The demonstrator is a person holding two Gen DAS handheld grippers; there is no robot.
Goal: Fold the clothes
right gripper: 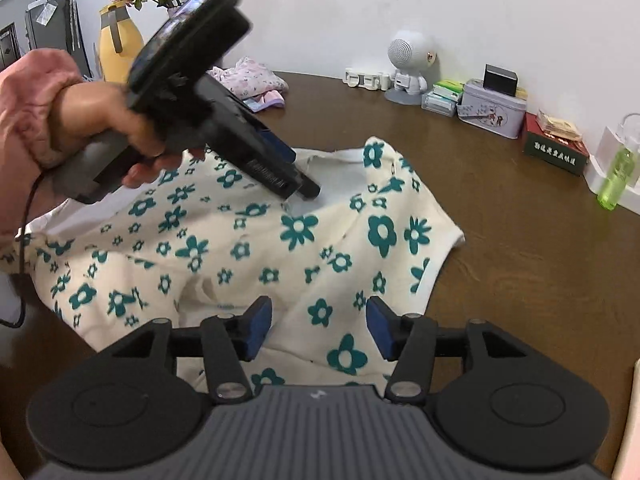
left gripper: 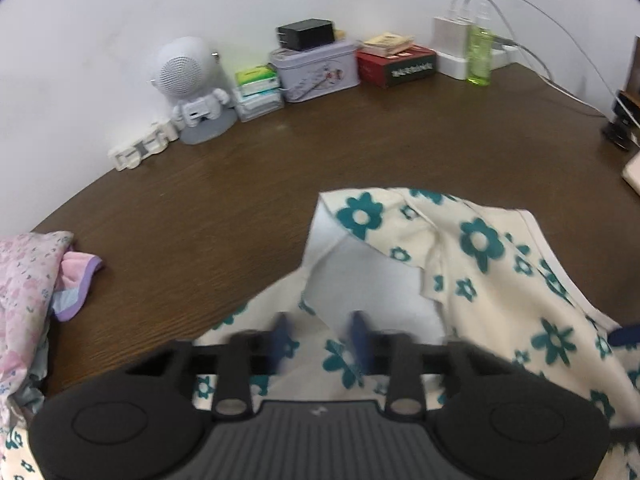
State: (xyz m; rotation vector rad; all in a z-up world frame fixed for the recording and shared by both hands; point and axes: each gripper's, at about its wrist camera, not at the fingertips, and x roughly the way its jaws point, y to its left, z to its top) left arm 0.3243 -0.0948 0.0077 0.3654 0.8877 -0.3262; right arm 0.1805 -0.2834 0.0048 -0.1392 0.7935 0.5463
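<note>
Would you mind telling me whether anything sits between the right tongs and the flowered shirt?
Nothing visible does. The right tongs hang open directly over the shirt, with only cloth beneath them. The left tongs work at the neckline farther back, clear of that path.

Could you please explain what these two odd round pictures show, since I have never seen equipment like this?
No robot here: a person holds a black pistol-grip tool with two blue-padded fingers in each hand. Each picture comes from a fisheye camera on one tool, looking along its fingers.

The left-tool view shows the left gripper blurred, over a cream short-sleeved shirt with teal flowers lying on a dark brown wooden table.

The right-tool view shows the right gripper open above the shirt, holding nothing. It also shows the left hand pointing its tool at the collar; whether it grips cloth is unclear.

A pink floral garment pile lies at the side.
</note>
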